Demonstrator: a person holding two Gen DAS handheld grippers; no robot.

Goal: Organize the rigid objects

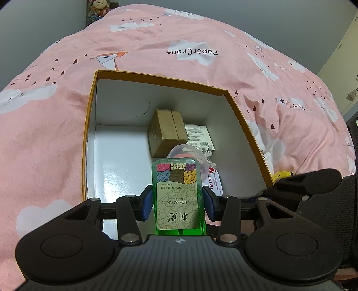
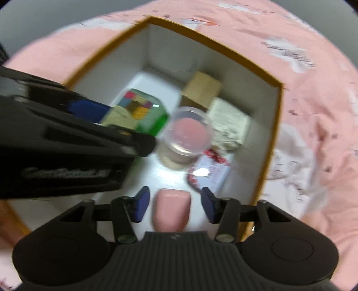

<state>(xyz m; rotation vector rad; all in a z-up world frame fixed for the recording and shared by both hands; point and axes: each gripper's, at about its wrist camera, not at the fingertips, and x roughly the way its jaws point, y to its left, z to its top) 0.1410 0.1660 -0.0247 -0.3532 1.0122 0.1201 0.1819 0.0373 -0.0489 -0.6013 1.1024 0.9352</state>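
Observation:
My left gripper (image 1: 177,202) is shut on a green bottle (image 1: 177,197) with a patterned label and holds it over the near part of an open box (image 1: 156,77) with an orange rim and white inside. The bottle also shows in the right wrist view (image 2: 143,112), between the left gripper's blue pads. My right gripper (image 2: 174,204) is open above the box (image 2: 275,107); a pink rounded object (image 2: 171,210) sits between its pads, apart from both. In the box lie a brown carton (image 1: 167,132), a clear round tub (image 2: 186,132), a white printed pack (image 2: 230,120) and a red-and-white packet (image 2: 210,174).
The box rests on a pink quilt (image 1: 201,44) with white clouds. A yellow object (image 1: 280,175) lies beside the box's right wall. A plush toy (image 1: 98,6) sits at the far end of the bed. A dark chair (image 1: 352,134) stands at the right edge.

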